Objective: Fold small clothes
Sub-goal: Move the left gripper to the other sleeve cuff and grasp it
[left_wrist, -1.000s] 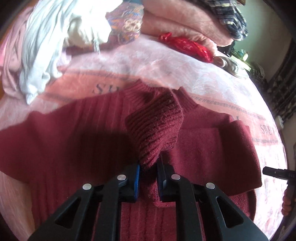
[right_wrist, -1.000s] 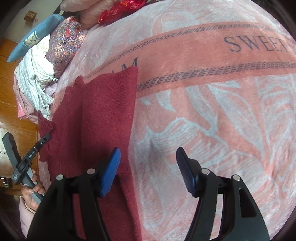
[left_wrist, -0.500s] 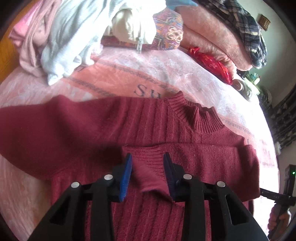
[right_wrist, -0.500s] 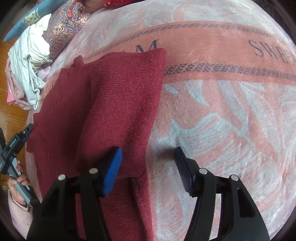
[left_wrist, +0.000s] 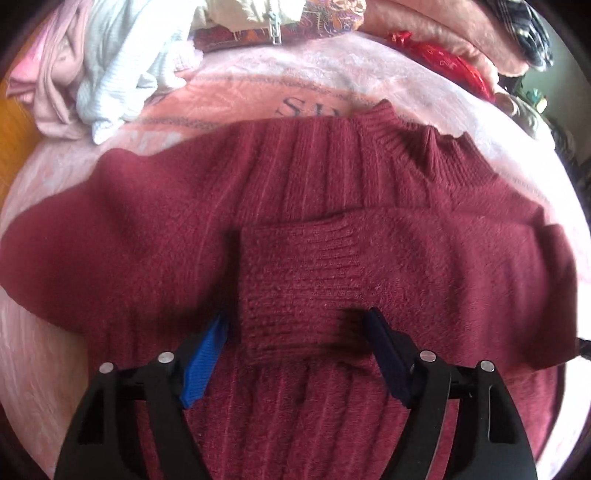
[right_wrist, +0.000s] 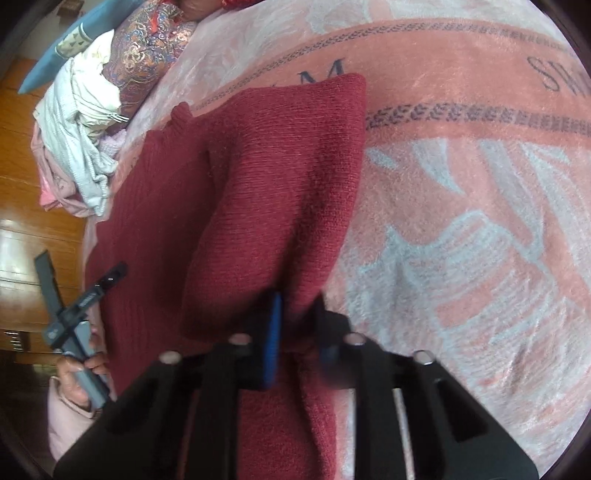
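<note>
On pink blanket point(left_wrist: 258, 85), maroon sweater point(left_wrist: 295, 192)

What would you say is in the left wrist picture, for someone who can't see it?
A dark red sweater lies flat on a pink blanket, one sleeve folded across its chest. The left gripper hangs over the cuff, jaws open.

A bed carries everything, covered by a pink blanket point(right_wrist: 461, 229) with pale leaf shapes, a darker band and dark lettering. A dark red sweater point(left_wrist: 295, 206) lies spread flat on the blanket, one sleeve folded across its chest. At the far left sits a heap of white and pink clothes point(left_wrist: 107, 70); folded bedding point(left_wrist: 443, 33) and a patterned cushion point(right_wrist: 147, 55) lie along the far edge.
</note>
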